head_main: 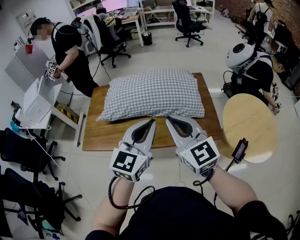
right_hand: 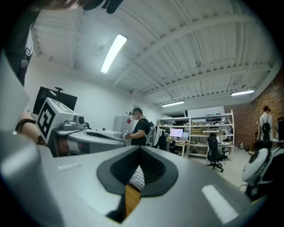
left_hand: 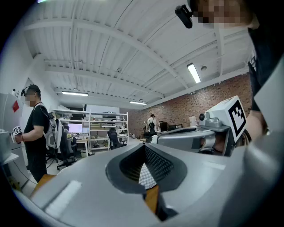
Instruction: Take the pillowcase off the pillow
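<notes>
We hold the left gripper (head_main: pixel 152 122) and right gripper (head_main: pixel 168 119) side by side over the desk's (head_main: pixel 140 137) near edge, fingers closed on nothing. The pillow (head_main: pixel 154 91), in its checked pillowcase (head_main: pixel 136 103), lies mid-desk, reaching the far edge.

Pillow (head_main: pixel 154 91): one, in one checked pillowcase (head_main: pixel 136 103).
Low wooden desk (head_main: pixel 101 136): one.
Round wooden tabletop (head_main: pixel 248 124): one.
Tongs: two, the left tongs (head_main: pixel 151 123) and the right tongs (head_main: pixel 168 120).
Marker cubes: two, left cube (head_main: pixel 129 163) and right cube (head_main: pixel 200 154).
Bystanders: three. One in black (head_main: pixel 70 47), one in white headgear (head_main: pixel 251 70), one far back with a backpack (head_main: pixel 260 14).
Black office chairs (head_main: pixel 187 21): at least four.
</notes>
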`<state>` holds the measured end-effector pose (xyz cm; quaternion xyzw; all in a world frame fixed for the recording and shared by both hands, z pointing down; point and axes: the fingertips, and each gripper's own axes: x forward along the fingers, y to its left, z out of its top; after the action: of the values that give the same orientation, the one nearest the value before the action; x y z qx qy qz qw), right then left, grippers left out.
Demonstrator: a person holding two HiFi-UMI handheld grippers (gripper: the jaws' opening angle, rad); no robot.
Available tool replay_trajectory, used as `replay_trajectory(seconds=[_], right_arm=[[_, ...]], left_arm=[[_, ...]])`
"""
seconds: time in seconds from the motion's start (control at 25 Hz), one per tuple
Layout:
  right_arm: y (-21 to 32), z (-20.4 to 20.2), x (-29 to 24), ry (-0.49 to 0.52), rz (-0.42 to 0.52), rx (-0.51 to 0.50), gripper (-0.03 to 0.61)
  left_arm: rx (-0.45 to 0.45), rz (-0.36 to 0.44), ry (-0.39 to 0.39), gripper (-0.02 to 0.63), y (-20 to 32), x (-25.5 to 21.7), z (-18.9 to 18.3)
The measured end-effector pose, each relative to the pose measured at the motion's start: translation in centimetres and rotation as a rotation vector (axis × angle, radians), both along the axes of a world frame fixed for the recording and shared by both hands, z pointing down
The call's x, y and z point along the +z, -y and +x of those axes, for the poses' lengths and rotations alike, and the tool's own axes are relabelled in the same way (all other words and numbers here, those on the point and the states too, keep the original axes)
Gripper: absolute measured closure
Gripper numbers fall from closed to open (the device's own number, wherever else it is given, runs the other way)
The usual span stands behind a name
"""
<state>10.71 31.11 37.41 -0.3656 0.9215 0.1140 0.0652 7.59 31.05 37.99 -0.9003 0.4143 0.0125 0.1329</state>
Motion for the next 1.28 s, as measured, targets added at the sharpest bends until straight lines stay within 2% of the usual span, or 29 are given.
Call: replay_trajectory(seconds=[0.32, 0.68, 0.96, 1.28], right_arm=[[1.1, 2.5, 0.2, -0.012, 0.016, -0.048, 0.578], [3.7, 1.4, 2.2, -0.015, -0.002, -0.106, 0.578], [8.6, -2.8, 2.7, -0.030, -0.004, -0.118, 0.578], [19.2, -9.8, 0.9, -0.060, -0.035, -0.139, 0.578]], left_arm=[[-0.093, -0.013, -0.054, 0.611, 2.0, 0.6, 0.5], [-0.165, -0.052, -0.129, 0.611, 5.0, 1.7, -2.2], [-0.186, -0.088, -0.203, 0.611, 10.5, 2.6, -7.8], [-0.219, -0.140, -0.261, 0.611, 21.3, 1.7, -15.9]])
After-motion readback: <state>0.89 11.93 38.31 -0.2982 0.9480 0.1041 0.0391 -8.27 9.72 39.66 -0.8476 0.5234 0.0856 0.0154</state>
